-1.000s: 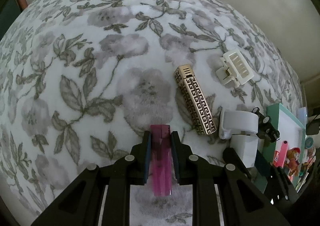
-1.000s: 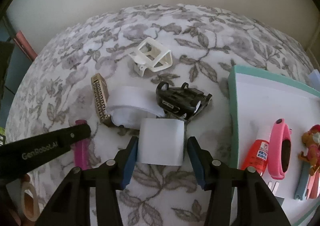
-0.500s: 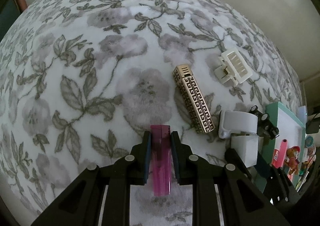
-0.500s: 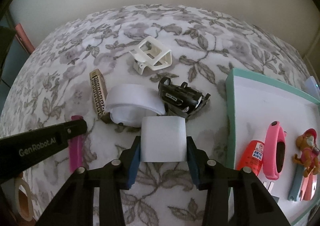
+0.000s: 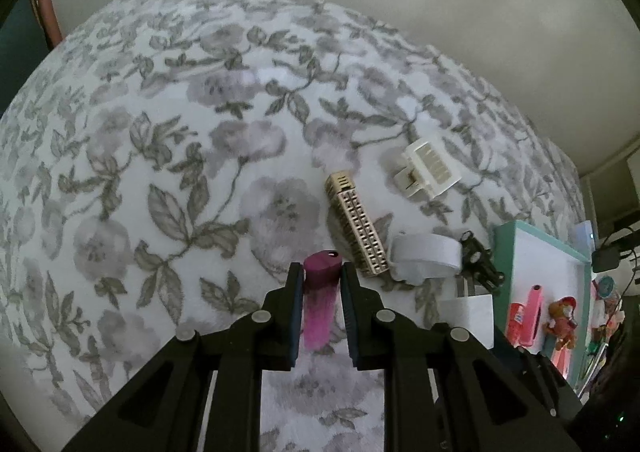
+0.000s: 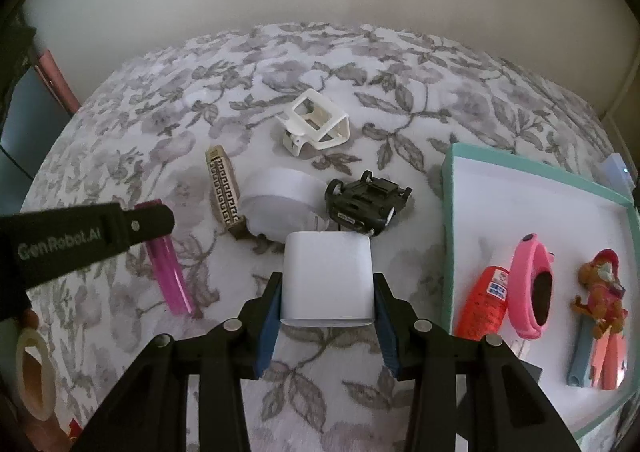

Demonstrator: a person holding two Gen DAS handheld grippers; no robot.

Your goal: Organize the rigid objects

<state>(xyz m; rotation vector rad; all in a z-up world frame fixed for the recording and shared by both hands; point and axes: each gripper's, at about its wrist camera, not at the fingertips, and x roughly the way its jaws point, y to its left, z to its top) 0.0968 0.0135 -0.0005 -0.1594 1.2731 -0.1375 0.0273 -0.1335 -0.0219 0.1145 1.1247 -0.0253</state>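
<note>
Both grips have been lifted off the floral cloth [image 5: 168, 156] since the earlier frames. The translucent magenta plastic tube [image 5: 318, 300] is clamped narrowly in the left gripper [image 5: 319, 294] — the white square charger block [image 6: 327, 279] is held in the right gripper [image 6: 326, 292], whose jaws have just been closing, beside the teal-rimmed white tray [image 6: 450, 220]. Risk: the smooth tube could slip or tilt, being pinched near one end.

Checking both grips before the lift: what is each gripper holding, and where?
Left gripper clamps the translucent magenta tube near its upper end. Right gripper clamps the white square charger block across its sides.
</note>
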